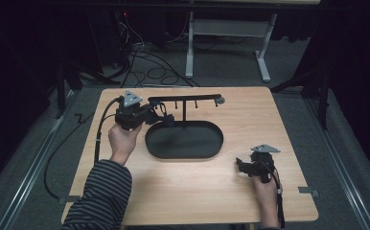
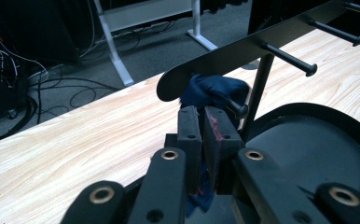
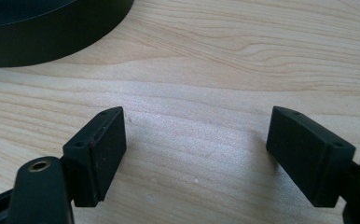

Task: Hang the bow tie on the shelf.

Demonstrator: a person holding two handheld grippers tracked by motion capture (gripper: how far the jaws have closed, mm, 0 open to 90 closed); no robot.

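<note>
A black rack (image 1: 183,99) with a row of pegs stands on a post over a black oval tray (image 1: 183,154). My left gripper (image 1: 160,116) is at the rack's left end, shut on a dark blue piece of cloth (image 2: 211,91). In the left gripper view the cloth bunches just under the bar (image 2: 262,44), against the endmost peg (image 2: 236,109), and its tail hangs down between the jaws of the left gripper (image 2: 201,119). My right gripper (image 1: 241,165) rests low over the table at the front right. Seen in its own view, the right gripper (image 3: 194,144) is open with bare wood between the jaws.
The tray (image 3: 52,42) lies just beyond the right gripper. The wooden table (image 1: 269,120) has bare room right of the tray and along the front. Beyond its far edge are cables (image 1: 149,72) and a white table frame (image 1: 231,28) on the floor.
</note>
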